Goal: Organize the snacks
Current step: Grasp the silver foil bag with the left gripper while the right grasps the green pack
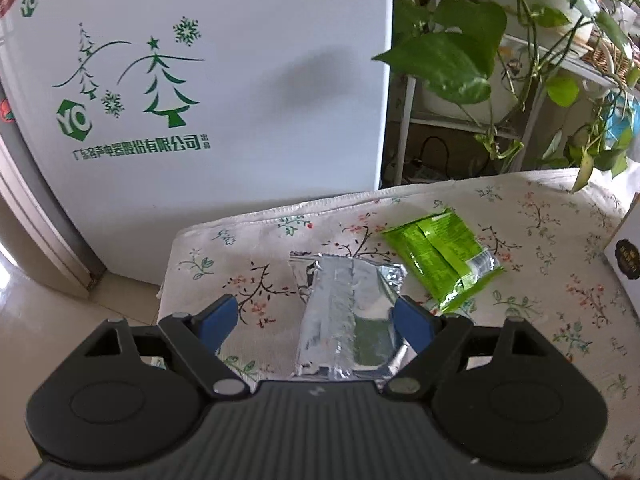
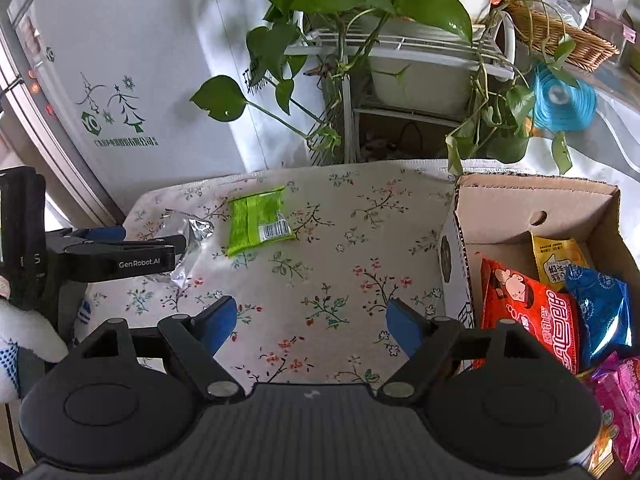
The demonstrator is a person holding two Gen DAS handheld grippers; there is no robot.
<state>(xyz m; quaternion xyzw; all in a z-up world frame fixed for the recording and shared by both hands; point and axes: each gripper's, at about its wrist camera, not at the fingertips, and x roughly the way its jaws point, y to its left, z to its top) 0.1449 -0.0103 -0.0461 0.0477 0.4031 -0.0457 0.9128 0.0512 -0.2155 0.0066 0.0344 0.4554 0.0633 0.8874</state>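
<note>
Basically, left gripper (image 1: 316, 316) stood spread wide over the silver foil packet (image 1: 344, 320) at lower centre of its view; right blue pad looked to brush the packet's edge, left pad apart, nothing clamped. Right gripper (image 2: 308, 320) was released, only floral tablecloth (image 2: 340, 240) between the pads. Green packet (image 2: 258, 220) lay just beside the foil one. Cardboard box (image 2: 532, 204) at frame right held red, blue, yellow and pink snack bags.
</note>
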